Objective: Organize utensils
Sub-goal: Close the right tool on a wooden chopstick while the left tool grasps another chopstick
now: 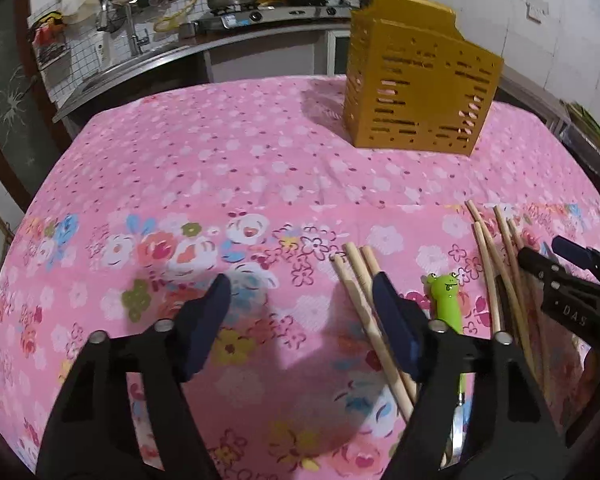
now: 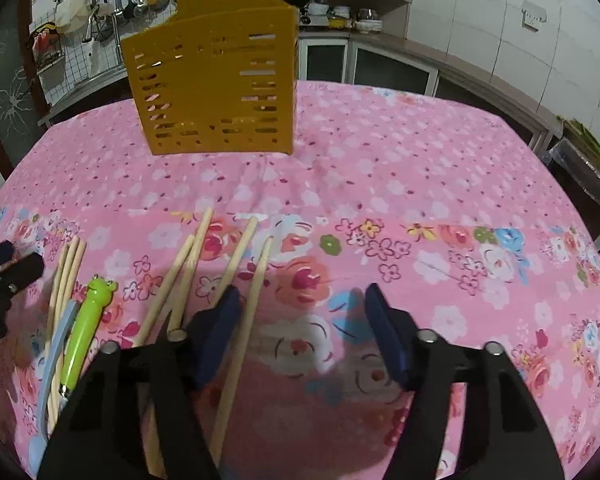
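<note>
- The left tool stands apart over bare cloth, with three chopsticks just outside its right finger.
- The right tool is apart too, with one chopstick between its fingers, unpinched.
- The yellow holder stands well beyond on the desk.
- Each tool should centre on its sticks before closing.

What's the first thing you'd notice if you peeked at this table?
Probably the tall yellow slotted utensil holder standing at the far side of the table, on the bright pink flowery tablecloth. Next, the little green frog-topped handle lying near the front among the loose wooden chopsticks. The open left gripper and open right gripper hang just above the cloth.
</note>
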Demonstrator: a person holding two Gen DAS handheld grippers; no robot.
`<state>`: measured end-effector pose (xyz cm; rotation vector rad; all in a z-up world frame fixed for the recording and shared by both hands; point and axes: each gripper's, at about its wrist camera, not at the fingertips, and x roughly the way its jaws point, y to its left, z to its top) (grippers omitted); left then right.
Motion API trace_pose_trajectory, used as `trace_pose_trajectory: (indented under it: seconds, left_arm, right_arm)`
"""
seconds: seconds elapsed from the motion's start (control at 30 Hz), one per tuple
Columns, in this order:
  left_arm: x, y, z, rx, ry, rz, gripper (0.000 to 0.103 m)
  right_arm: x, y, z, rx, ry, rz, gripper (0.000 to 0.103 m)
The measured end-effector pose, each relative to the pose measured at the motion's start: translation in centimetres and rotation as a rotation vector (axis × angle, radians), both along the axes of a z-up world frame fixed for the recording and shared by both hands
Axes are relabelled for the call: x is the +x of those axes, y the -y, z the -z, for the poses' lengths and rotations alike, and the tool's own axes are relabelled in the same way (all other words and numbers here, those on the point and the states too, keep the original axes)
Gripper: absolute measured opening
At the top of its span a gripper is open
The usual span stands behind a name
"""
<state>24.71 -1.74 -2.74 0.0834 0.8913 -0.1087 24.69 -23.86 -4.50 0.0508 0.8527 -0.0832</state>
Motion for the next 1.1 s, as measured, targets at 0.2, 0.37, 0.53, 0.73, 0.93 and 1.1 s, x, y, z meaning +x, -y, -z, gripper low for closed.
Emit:
trace_pose_trajectory:
  seconds: [0.2,0.37,0.53,0.73,0.93,1.1]
  left_arm:
    - [1.1,-0.3,0.9,-0.013,-0.04,-0.016,0.056]
    - [1.6,-0.1,0.9,-0.027,-0.062,0.004,0.03]
    - [2.1,0.5,1.1,-0.045,-0.105,0.032,0.021]
    - [2.3,-0.6,0.1,-0.097,-0.095,0.002,0.022]
    - [2.3,0.9,0.7,-0.076,-0.113,0.042,0.024]
    - [2.1,1.1,0.8,-0.064,-0.116,0.054,0.023]
  right_arm:
    - [1.4,0.6,0.0,0.036,-0.022,0.016,0.047]
    - [2.4,0.1,0.0,0.028,-0.045,0.007,0.025]
    - [2.6,0.4,0.0,0.051,-0.06,-0.001,0.019]
    - [2.7,1.3,-0.1,0.106,-0.064,0.004,0.019]
    - [2.6,0.6,0.0,0.066,-0.053,-0.002,0.02]
    - [2.2,0.6,0.1,0.055,-0.032,-0.007,0.02]
